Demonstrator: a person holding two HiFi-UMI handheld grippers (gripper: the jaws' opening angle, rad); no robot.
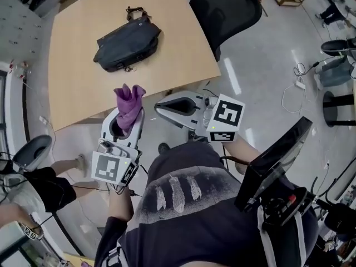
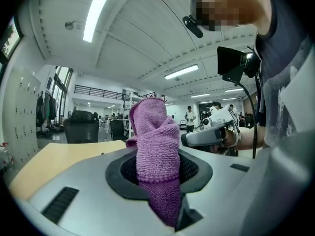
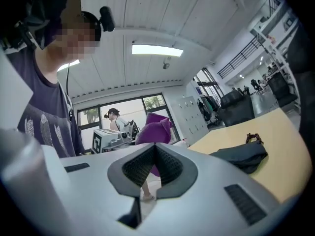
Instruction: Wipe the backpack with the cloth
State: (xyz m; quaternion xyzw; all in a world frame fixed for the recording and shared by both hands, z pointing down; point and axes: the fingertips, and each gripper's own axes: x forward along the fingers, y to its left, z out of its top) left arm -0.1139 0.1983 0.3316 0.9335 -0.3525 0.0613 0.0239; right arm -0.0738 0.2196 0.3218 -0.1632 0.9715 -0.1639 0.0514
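Observation:
A dark grey backpack (image 1: pixel 127 44) lies flat on the wooden table (image 1: pixel 78 88), far side; it also shows in the right gripper view as the backpack (image 3: pixel 242 156). My left gripper (image 1: pixel 129 115) is shut on a purple cloth (image 1: pixel 129 105) that sticks up between its jaws, just off the table's near edge. In the left gripper view the cloth (image 2: pixel 155 146) fills the jaw gap. My right gripper (image 1: pixel 158 109) is shut with nothing in it, pointing left toward the cloth (image 3: pixel 156 127), also short of the table.
A black office chair (image 1: pixel 225 10) stands at the table's far right corner. Cables and chair bases (image 1: pixel 339 102) lie on the floor to the right. A person's legs (image 1: pixel 50 177) are at the left.

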